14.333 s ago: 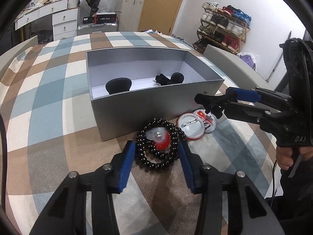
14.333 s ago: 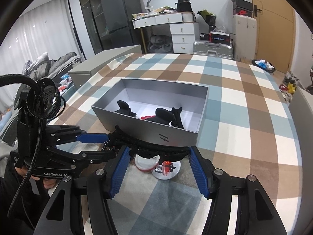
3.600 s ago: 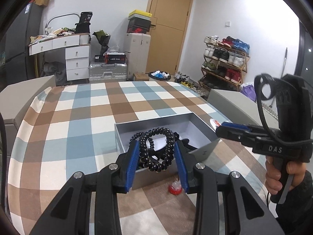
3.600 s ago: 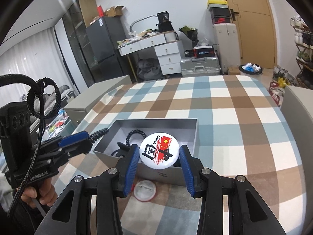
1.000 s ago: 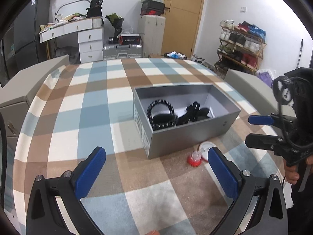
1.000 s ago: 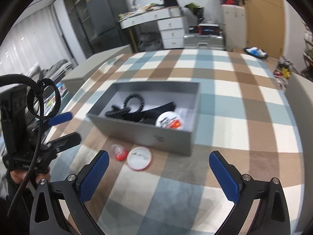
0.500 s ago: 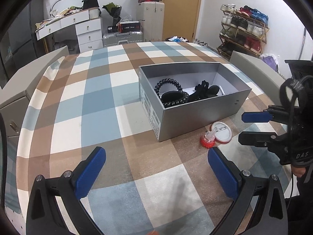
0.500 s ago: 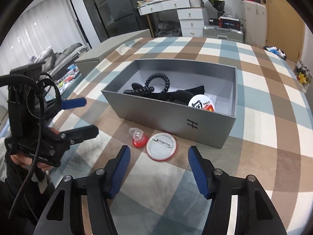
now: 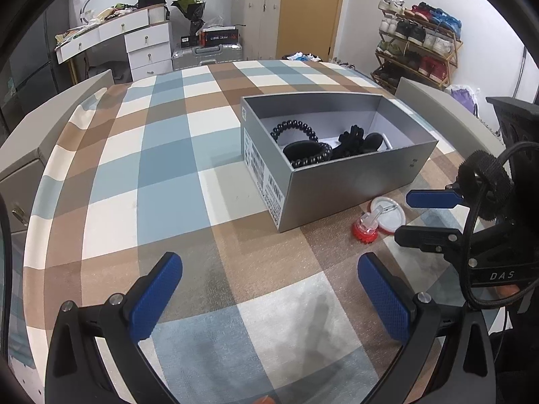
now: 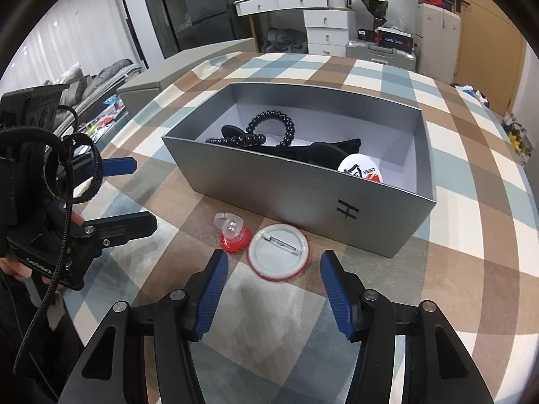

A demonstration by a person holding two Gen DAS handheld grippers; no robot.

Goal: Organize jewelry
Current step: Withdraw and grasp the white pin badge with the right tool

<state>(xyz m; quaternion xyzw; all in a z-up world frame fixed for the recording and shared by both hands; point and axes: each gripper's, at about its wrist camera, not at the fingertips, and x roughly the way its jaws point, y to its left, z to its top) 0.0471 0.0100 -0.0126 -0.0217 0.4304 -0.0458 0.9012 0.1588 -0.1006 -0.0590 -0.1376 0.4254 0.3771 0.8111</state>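
Right wrist view, left to right: the left gripper (image 10: 134,195) hangs at nine o'clock, jaws spread, holding nothing. A red-based clear piece (image 10: 232,234) lies on the checked cloth (image 10: 471,235) at the centre, touching the pin badge (image 10: 279,251), face down just to its three o'clock. The right gripper (image 10: 273,277) sits at six o'clock below the badge, its jaws closing with the badge just ahead of them, not yet pinched. At twelve o'clock the grey box (image 10: 296,188) already holds black bead bracelets (image 10: 269,128), dark hair pieces and a printed badge (image 10: 359,171). I judge two pieces remain.
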